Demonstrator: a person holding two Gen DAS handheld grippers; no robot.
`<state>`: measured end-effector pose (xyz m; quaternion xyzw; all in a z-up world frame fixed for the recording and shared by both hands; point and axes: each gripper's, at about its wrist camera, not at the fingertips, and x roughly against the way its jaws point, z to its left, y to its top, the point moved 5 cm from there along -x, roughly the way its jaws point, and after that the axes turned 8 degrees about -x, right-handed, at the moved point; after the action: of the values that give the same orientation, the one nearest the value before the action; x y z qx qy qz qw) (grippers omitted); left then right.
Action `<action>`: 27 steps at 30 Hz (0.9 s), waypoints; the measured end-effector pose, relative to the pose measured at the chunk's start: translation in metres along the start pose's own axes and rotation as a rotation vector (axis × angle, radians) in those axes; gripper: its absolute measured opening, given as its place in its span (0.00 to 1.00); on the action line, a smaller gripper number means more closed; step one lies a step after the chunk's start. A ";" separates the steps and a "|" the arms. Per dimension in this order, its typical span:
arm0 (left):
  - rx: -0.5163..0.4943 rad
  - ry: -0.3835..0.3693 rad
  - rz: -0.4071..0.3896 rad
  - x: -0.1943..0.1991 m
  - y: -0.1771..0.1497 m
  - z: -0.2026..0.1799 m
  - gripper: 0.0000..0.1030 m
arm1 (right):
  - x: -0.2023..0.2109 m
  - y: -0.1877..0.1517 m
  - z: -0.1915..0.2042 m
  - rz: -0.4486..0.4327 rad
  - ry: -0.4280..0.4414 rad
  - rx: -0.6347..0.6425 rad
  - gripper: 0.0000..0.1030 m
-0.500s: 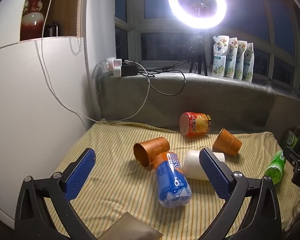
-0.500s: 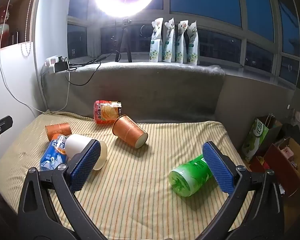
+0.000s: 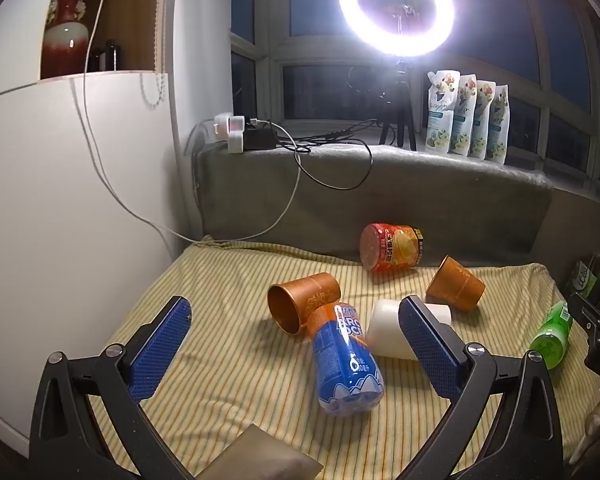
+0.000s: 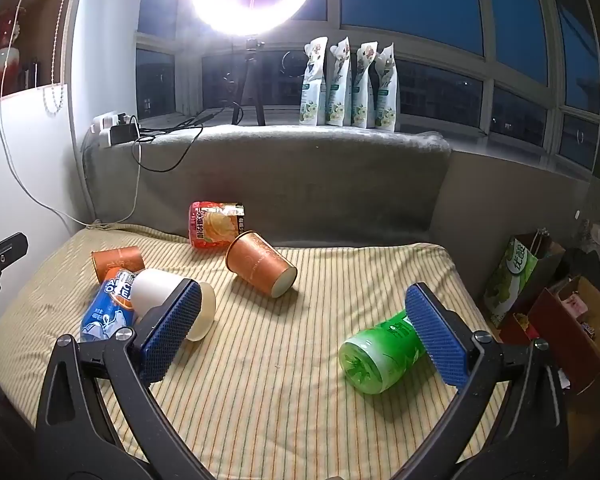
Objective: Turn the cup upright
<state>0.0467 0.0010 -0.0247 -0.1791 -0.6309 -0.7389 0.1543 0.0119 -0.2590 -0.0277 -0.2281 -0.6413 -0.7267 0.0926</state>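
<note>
**Three cups lie on their sides, and both tongs are spread with nothing between them**

Three cups wait for you on the striped cloth (image 4: 284, 380), none upright yet. Take the white cup (image 4: 156, 292) as your landmark. It lies on its side with its mouth toward the right tongs' side. Touching it on the side away from its mouth lies a blue bottle (image 3: 346, 360), and just behind that bottle an orange cup (image 3: 300, 304) lies on its side, mouth toward the left tongs. Behind and to the right of the white cup is a second orange cup (image 4: 260, 266), also tipped over; behind that, against the grey ledge, lies a red snack can (image 4: 214, 226). Well to the right of the white cup lies a green bottle (image 4: 376, 350).

Your left tongs (image 3: 296, 344) are spread wide and hold nothing; the same goes for your right tongs (image 4: 302, 332).

Here is what I think could go wrong. The white cup, the blue bottle and the first orange cup are crowded together, so a finger coming in may nudge the bottle and set the round things rolling. A pinch near a thin rim could crush or slip. The cloth looks soft and rumpled, so a cup stood on a fold may topple again. With two tongs aimed at one cluster, they may knock each other.
</note>
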 end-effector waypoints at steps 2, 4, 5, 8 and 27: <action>-0.001 0.000 -0.003 0.001 -0.001 0.001 1.00 | 0.001 0.000 0.000 0.000 0.000 0.000 1.00; -0.002 0.003 -0.005 0.001 0.000 0.000 1.00 | 0.001 0.000 0.000 -0.001 0.000 0.001 1.00; -0.002 0.004 -0.005 0.001 0.000 0.000 1.00 | 0.001 0.000 0.000 -0.001 0.000 0.001 1.00; -0.002 0.004 -0.006 0.001 0.000 0.001 1.00 | 0.001 0.000 0.001 -0.002 -0.001 0.002 1.00; 0.001 0.007 -0.014 0.006 0.005 0.004 1.00 | 0.004 0.001 0.004 -0.003 0.001 0.003 1.00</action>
<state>0.0437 0.0042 -0.0173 -0.1723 -0.6319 -0.7404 0.1514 0.0099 -0.2550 -0.0247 -0.2266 -0.6428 -0.7259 0.0920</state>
